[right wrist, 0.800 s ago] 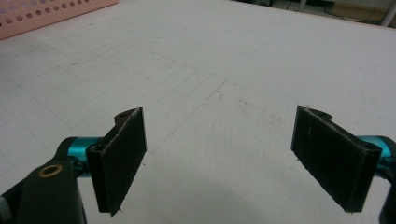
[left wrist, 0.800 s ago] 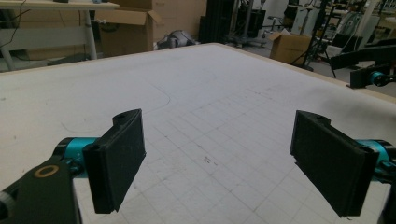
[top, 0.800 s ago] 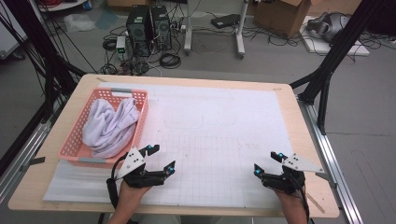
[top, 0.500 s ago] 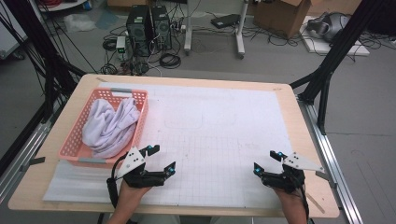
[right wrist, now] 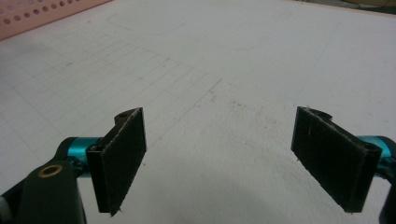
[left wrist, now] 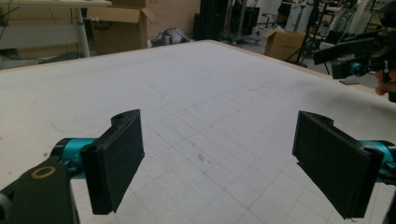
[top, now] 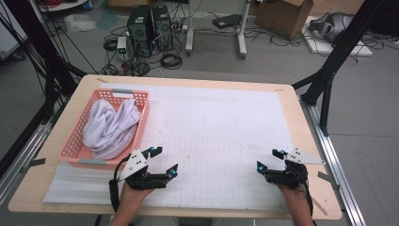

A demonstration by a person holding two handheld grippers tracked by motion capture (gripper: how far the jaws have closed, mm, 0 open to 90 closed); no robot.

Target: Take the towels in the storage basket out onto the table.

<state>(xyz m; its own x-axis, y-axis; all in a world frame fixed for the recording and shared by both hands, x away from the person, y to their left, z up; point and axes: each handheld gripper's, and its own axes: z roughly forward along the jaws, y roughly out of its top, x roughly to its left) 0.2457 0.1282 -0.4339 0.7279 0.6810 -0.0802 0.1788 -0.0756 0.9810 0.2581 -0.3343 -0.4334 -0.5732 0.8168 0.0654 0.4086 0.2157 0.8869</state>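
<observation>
Both jaw pairs stand wide apart and empty: left gripper (top: 165, 161), right gripper (top: 269, 160), held low over the mat (top: 226, 122). The cloth (top: 110, 129) lies heaped in the basket (top: 143, 115). Start position judged; a reach by the left gripper to the cloth is called for.

We see a wooden desk (top: 56, 188) covered by a white gridded mat (top: 226, 141). Beyond its far edge, on the grey floor (top: 376, 122), two black computer towers (top: 149, 26) stand among tangled cables (top: 170, 60), with cardboard boxes (top: 282, 16) to the right. Black frame struts (top: 329, 75) flank the desk.
</observation>
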